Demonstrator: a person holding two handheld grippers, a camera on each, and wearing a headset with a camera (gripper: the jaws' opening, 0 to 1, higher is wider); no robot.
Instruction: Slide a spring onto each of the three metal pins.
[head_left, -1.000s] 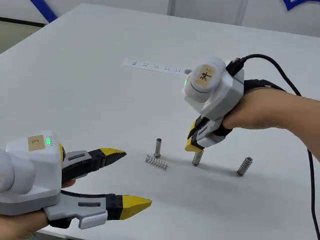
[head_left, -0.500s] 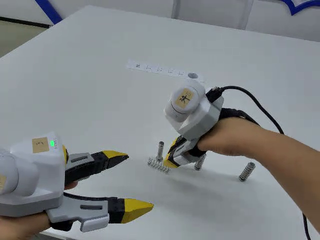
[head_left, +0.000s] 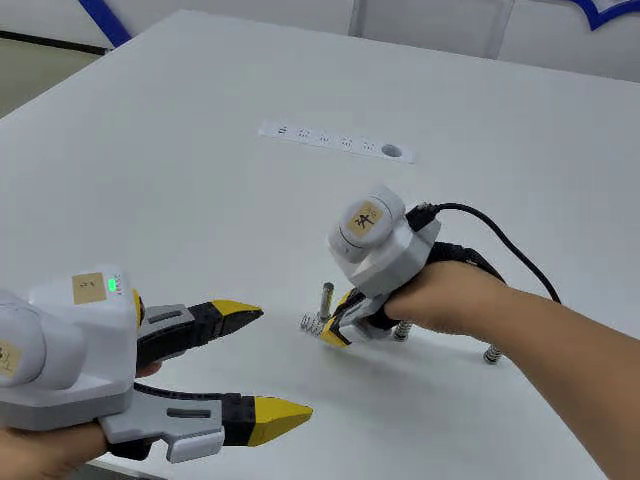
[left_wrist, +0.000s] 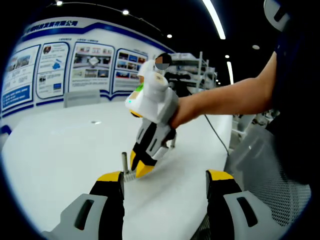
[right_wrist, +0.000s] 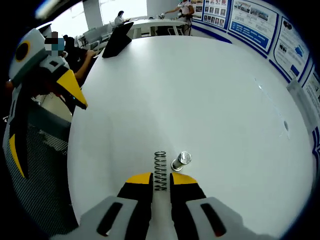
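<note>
Right gripper view, lower centre: your right gripper (right_wrist: 161, 178) pinches the spring (right_wrist: 160, 167) beside the bare pin (right_wrist: 181, 160), ready to lift it, while your left gripper (head_left: 286, 360) waits spread.

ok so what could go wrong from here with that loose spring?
1. The fingers of the right gripper straddle only the near end of the loose spring; squeezed there, it may pivot or pop out.
2. The bare pin stands close beside the fingertips, so a sideways nudge could topple it.
</note>
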